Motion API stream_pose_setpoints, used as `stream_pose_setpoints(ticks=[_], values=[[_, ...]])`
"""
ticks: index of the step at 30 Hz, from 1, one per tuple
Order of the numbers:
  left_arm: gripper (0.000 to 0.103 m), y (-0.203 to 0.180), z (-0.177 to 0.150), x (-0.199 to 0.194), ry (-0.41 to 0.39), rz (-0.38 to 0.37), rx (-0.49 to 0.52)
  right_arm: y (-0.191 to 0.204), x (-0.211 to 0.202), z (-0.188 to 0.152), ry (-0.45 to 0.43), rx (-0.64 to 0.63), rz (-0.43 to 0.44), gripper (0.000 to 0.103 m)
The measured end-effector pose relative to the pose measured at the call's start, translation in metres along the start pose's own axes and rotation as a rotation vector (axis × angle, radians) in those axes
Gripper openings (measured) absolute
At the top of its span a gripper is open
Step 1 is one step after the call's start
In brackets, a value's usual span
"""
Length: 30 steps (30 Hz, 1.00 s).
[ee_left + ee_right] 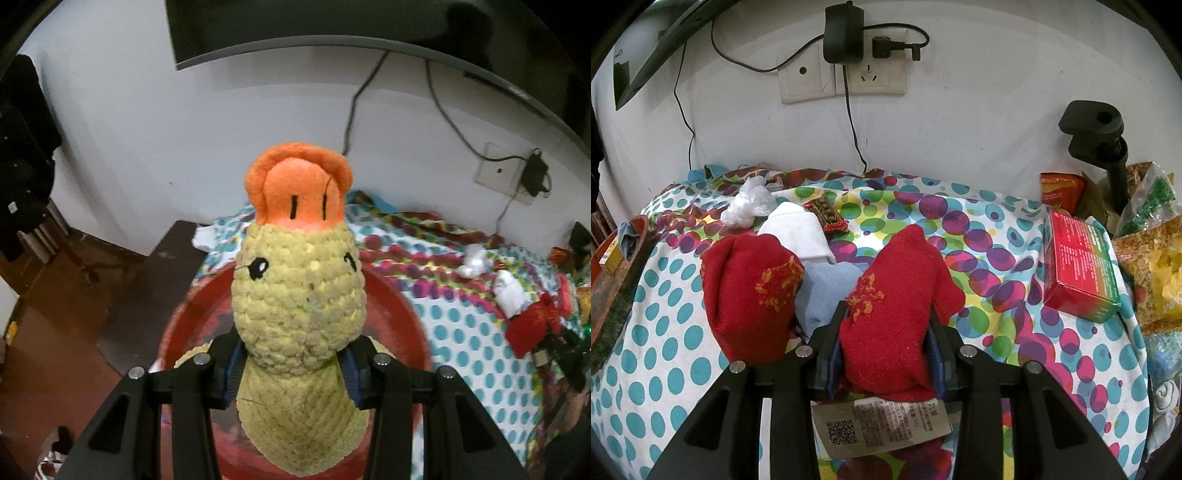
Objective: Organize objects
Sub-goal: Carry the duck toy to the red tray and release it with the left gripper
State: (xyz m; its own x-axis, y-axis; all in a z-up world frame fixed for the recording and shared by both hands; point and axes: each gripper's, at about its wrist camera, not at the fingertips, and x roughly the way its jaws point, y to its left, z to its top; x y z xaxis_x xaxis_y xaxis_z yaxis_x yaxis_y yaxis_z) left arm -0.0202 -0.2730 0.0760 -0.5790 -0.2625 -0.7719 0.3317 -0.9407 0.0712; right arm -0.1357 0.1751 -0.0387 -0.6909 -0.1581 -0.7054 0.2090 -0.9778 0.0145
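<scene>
While clamped, duck (pixel 299 295) between fingers (pixel 231 373).

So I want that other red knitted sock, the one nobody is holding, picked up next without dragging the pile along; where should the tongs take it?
Grip the free red knitted sock at its rounded near end, coming from its left side over bare polka-dot cloth. Its far end lies against the white sock and pale blue sock, so that side risks catching them.
</scene>
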Motion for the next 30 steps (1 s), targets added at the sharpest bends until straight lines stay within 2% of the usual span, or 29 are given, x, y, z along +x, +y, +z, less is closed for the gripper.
stream_pose_setpoints(ticks=[3, 10, 15, 23, 30], values=[[0.044, 0.022, 0.000, 0.008, 0.019, 0.038, -0.005, 0.000, 0.000, 0.000, 0.001, 0.000, 0.000, 0.036], [0.044, 0.069, 0.005, 0.051, 0.119, 0.103, 0.008, 0.001, 0.002, -0.001, 0.006, -0.007, -0.009, 0.037], [0.045, 0.089, 0.012, 0.086, 0.196, 0.096, -0.003, 0.002, 0.003, -0.001, 0.011, -0.013, -0.018, 0.038], [0.047, 0.088, 0.017, 0.124, 0.219, 0.114, -0.015, 0.004, 0.004, 0.000, 0.020, -0.026, -0.041, 0.039], [0.050, 0.091, 0.018, 0.135, 0.206, 0.111, -0.010, 0.006, 0.005, 0.000, 0.024, -0.035, -0.054, 0.040]])
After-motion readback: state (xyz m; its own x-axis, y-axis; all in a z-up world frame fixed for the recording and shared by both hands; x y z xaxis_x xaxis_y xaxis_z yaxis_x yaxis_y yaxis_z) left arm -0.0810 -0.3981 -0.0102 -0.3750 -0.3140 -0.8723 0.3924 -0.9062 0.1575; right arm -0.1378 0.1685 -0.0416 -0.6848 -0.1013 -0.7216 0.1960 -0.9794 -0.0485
